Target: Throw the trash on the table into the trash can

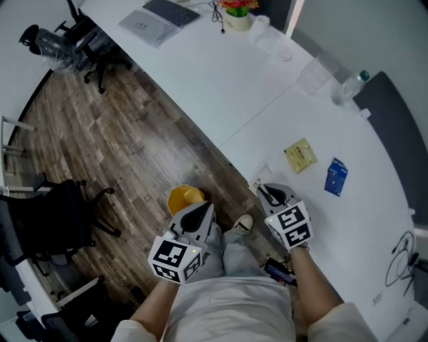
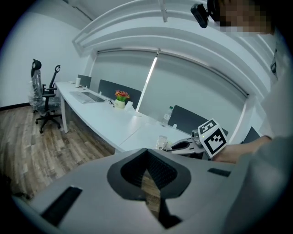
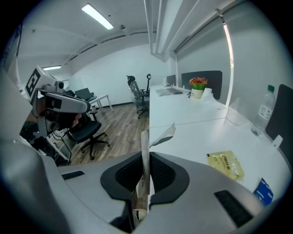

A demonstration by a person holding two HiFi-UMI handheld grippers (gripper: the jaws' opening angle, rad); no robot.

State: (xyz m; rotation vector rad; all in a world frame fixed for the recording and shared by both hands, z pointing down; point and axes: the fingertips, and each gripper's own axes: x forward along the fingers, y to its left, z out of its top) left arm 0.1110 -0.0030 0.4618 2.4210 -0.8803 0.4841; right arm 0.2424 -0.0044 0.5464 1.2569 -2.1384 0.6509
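My right gripper (image 1: pixel 262 190) hangs at the white table's (image 1: pixel 221 80) near edge, shut on a thin clear wrapper (image 3: pixel 144 153) that stands up between its pads. On the table beyond it lie a yellow packet (image 1: pixel 300 155) and a blue packet (image 1: pixel 336 176); the right gripper view has the yellow packet (image 3: pixel 225 164) and the blue packet (image 3: pixel 264 191) too. My left gripper (image 1: pixel 202 208) is over the floor, shut with nothing in it, right above a yellow trash can (image 1: pixel 184 198) that it partly hides. In the left gripper view the right gripper (image 2: pixel 176 146) carries the wrapper (image 2: pixel 161 142).
A flower pot (image 1: pixel 237 15), a laptop (image 1: pixel 170 10) and a bottle (image 1: pixel 351 83) stand far along the table. Office chairs (image 1: pixel 80 40) and a black chair (image 1: pixel 47 214) are on the wood floor to the left. Cables (image 1: pixel 404 257) lie at the table's right end.
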